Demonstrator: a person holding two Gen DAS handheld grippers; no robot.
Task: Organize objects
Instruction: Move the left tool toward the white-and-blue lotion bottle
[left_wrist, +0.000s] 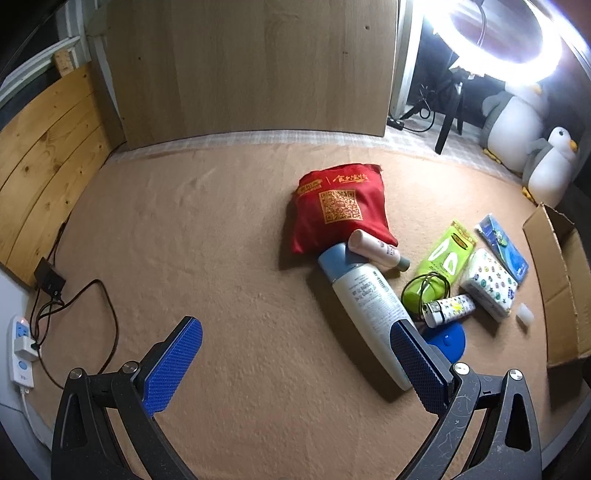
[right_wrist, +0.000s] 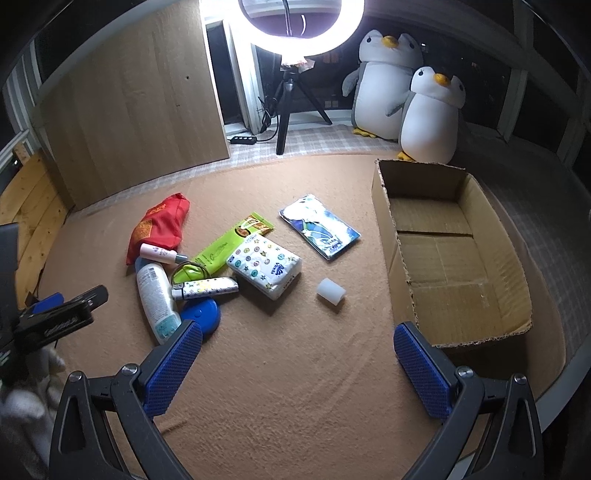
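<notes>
Jaws of both the left gripper (left_wrist: 295, 363) and right gripper (right_wrist: 297, 365) gape empty, the cardboard box (right_wrist: 388, 236) holds 0 items, and the whole pile awaits sorting.

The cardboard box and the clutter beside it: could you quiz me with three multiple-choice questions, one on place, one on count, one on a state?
1. What lies on the big white bottle's cap end?
A. small pink tube
B. tissue pack
C. blue disc

2. How many plush penguins stand behind?
A. one
B. two
C. four

3. The cardboard box is:
A. taped shut
B. full
C. open, nothing inside

Answers: 1 A, the pink tube crosses its blue cap. 2 B, two stand side by side. 3 C, its bare floor shows.
</notes>
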